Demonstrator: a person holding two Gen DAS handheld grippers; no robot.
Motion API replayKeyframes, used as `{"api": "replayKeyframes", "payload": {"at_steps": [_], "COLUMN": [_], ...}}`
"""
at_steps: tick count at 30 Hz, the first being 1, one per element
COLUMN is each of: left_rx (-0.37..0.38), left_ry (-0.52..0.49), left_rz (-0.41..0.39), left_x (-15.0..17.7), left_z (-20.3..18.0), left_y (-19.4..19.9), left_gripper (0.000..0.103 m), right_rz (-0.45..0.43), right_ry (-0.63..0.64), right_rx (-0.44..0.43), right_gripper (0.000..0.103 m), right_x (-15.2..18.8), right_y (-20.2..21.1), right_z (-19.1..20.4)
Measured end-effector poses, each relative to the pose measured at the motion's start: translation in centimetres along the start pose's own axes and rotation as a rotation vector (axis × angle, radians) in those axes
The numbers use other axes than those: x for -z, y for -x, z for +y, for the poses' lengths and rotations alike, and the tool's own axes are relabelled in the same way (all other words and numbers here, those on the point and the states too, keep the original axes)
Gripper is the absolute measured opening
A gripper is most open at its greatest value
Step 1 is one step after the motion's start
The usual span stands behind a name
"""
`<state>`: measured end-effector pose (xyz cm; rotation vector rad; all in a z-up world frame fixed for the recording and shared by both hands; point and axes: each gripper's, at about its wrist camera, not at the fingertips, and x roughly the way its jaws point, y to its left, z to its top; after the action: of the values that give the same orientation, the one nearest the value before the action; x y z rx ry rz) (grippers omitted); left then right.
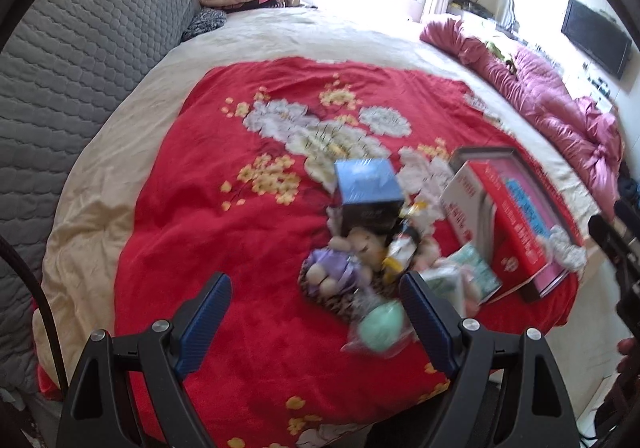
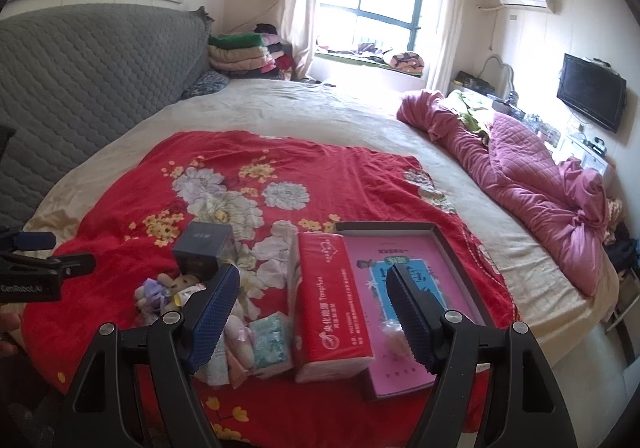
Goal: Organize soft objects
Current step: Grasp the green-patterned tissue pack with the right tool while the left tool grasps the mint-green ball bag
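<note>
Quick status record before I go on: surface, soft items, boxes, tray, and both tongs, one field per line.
surface: red floral blanket spread on the bed
soft items: plush doll in a purple dress, mint green ball in a clear wrapper, small teal tissue pack
boxes: blue box upright behind the doll
tissue pack: large red pack against the tray's left side
tray: dark-rimmed tray with a pink liner
left tongs: open, empty, above the blanket
right tongs: open, empty

Left gripper [image 1: 316,322] and right gripper [image 2: 314,314], jaws wide, empty.
</note>
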<state>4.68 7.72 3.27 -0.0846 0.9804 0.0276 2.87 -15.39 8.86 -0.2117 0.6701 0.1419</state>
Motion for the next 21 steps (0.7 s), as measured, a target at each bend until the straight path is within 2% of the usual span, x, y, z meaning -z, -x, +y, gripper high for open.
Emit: {"api": "replayKeyframes", "payload": {"at_steps": [12, 15, 21], "left_rx": [0.104, 0.09, 0.113], "left_ry": [0.005, -0.013, -0.011], "left_rz": [0.125, 0.151, 0.194], "left_x": [4.5, 5.3, 6.1], "left_z": [0.0, -0.6, -1.3], "left_y": [-5.4, -6.7, -8.6], "left_gripper": [0.086, 0.086, 0.086], "right_rz": [0.116, 0.151, 0.218], "right_ry": [0.111, 0.114, 0.103], "right_rx": [-0.129, -0.153, -0.214], "right_gripper": [0.077, 0.077, 0.077], "right_x": [4.3, 5.2, 6.6], "right_y": [-3.2, -4.3, -6.8], "right_z": [4.9, 5.4, 5.9]}}
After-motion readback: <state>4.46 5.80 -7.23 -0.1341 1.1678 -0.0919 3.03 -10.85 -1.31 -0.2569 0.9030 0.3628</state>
